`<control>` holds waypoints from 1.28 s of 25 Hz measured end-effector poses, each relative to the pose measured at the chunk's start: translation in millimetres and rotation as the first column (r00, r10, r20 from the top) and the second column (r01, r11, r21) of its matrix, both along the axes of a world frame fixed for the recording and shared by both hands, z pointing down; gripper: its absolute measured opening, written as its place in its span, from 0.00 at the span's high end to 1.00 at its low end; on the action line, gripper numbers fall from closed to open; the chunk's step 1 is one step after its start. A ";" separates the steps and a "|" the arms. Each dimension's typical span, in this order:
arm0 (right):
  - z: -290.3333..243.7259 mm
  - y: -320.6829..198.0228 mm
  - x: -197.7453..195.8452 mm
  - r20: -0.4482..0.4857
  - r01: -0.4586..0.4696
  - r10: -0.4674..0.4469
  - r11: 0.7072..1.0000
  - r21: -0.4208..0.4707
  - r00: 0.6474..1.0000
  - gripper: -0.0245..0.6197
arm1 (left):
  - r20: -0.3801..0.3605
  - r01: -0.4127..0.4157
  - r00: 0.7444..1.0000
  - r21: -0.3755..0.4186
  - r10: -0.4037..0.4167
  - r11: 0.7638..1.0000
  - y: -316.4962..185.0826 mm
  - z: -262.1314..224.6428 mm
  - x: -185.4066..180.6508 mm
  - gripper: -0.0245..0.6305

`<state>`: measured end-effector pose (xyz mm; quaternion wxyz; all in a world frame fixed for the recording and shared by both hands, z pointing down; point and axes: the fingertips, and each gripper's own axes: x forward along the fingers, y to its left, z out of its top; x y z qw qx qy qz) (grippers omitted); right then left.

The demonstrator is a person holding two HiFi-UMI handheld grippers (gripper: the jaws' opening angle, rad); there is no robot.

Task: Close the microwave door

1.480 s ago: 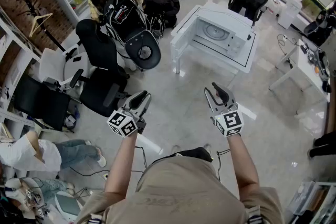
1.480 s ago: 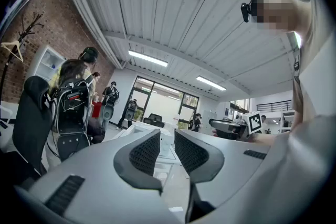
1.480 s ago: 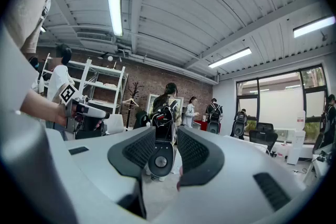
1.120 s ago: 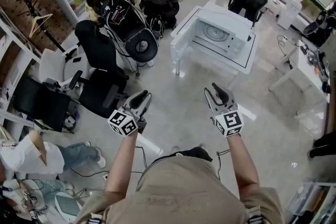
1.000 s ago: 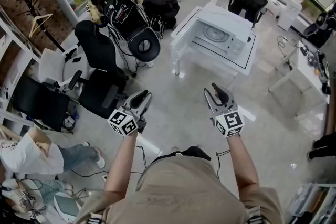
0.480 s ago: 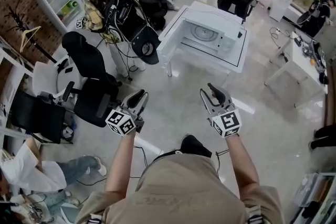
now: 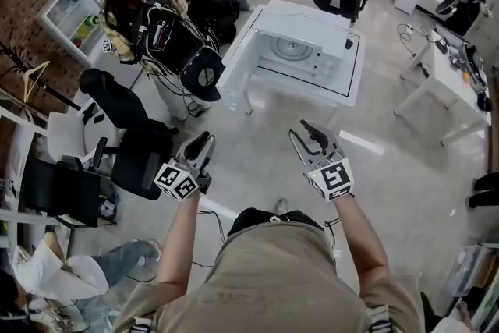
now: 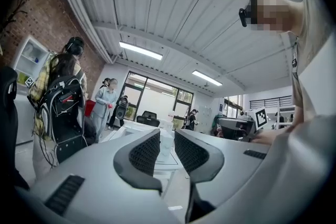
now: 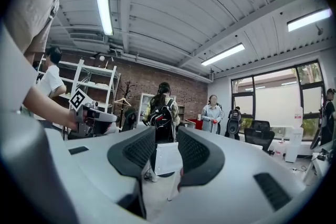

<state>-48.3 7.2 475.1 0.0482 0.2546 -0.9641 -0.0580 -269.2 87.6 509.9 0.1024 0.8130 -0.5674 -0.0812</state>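
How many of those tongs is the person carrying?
2. The left tongs are at the head view's lower left, the right tongs at its lower right, both pointing toward the white table. No others show.

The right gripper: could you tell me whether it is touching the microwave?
Apart: the head view shows open floor between the right gripper and the microwave on its table.

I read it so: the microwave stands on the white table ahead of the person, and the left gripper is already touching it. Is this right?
Not quite. The left gripper is not touching the microwave; it is in the air, well short of the white table, as the head view shows. The rest holds: the microwave stands on that table ahead of the person.
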 end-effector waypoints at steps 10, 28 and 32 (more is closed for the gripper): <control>20.1 -41.4 -31.4 -0.024 -0.008 0.008 0.999 -0.032 1.000 0.75 | -0.014 -0.021 1.000 -0.058 0.020 0.998 -58.9 31.2 -26.3 0.81; 34.8 -94.3 -118.3 -0.045 -0.265 0.262 0.962 -0.065 0.964 0.75 | 0.037 -0.209 0.976 -0.137 0.215 0.968 -172.3 94.0 -125.5 0.68; 45.2 -104.5 -125.1 -0.051 -0.328 0.325 0.941 -0.087 0.944 0.75 | 0.055 -0.204 0.975 -0.187 0.217 0.961 -199.2 126.8 -142.3 0.63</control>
